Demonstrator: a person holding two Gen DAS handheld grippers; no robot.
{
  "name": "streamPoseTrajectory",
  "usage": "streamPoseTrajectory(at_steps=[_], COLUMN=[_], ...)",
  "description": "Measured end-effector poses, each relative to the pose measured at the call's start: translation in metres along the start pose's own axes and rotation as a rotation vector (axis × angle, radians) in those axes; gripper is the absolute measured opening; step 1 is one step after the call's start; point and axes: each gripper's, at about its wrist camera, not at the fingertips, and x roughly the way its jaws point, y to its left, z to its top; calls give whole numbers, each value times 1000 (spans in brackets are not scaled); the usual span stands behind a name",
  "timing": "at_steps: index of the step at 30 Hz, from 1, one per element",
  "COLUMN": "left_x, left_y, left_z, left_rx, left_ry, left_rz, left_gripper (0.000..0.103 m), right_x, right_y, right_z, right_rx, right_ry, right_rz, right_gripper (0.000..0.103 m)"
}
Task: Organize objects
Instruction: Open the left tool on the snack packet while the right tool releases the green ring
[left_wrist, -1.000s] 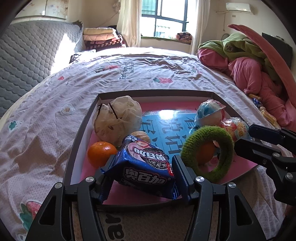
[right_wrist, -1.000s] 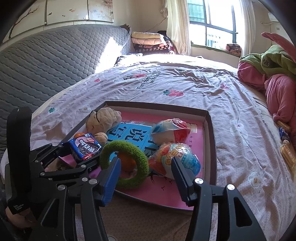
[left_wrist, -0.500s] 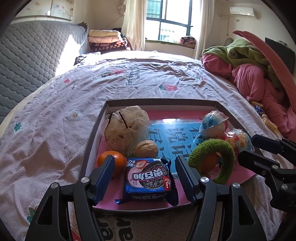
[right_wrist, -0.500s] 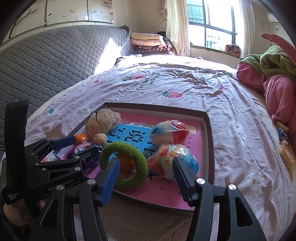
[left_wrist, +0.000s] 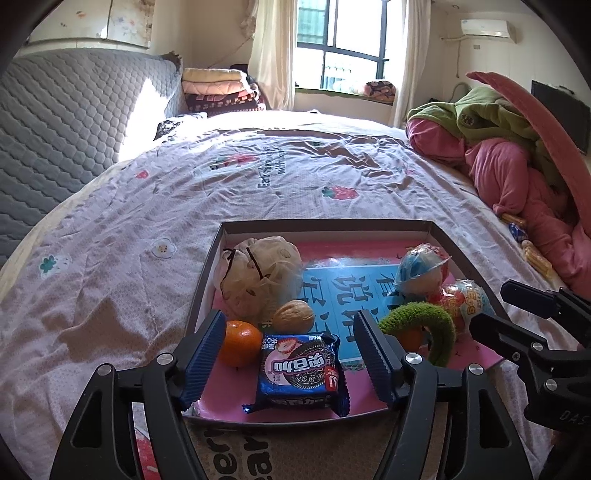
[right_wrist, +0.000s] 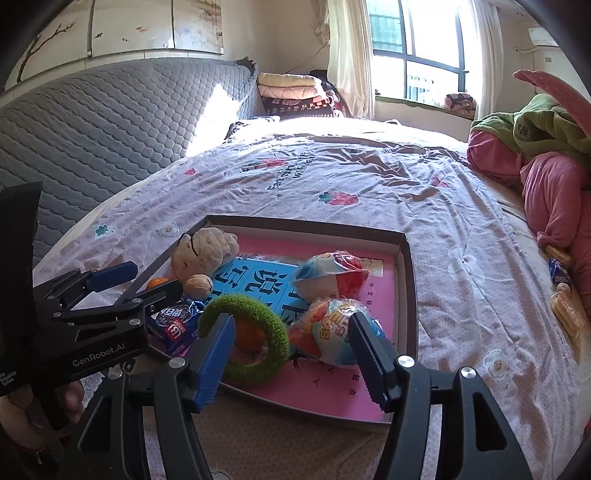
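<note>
Left wrist view: left gripper (left_wrist: 290, 350) spread wide and empty, hovering over the near edge of the shallow box (left_wrist: 325, 224).
Cookie packet (left_wrist: 300, 370): lies flat on the pink floor directly between the left fingers, touching neither.
Handling, judged: light, crinkly foil, slippery, biscuits inside breakable; take it across the short sides with a gentle squeeze.
Left of the claw: tangerine (left_wrist: 239, 342) just beside the packet, close to the left finger.
Ahead: walnut (left_wrist: 293, 316), then a knotted plastic bag (left_wrist: 258, 275) by the far left wall.
Right wrist view: right gripper (right_wrist: 291, 350) also wide, holding nothing.
Between its fingers: green fuzzy ring (right_wrist: 244, 341) around a second orange fruit, and a wrapped toy ball (right_wrist: 338, 332); another wrapped ball (right_wrist: 332, 275) beyond.
Ring, judged: soft, light, pinch the rim.
In the way: the two grippers sit near each other.
</note>
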Motion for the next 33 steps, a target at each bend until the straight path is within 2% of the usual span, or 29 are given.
streamPoseTrajectory(at_steps=[21,26,33], left_x=[-46,-57,-71], left_y=[-10,-12,-13], left_z=[11,12,9], left_rx=[0,4,1], left_ry=[-45,-64,-67], left_rz=[21,42,25], left_gripper=[75,75,78], right_x=[-31,-41,-55], right_y=[-2,1,8], right_z=[10,14,15], right_rx=[29,16,7], right_ry=[-105,-138,-168], right_rz=[0,-43,-72], right_gripper=[73,76,80])
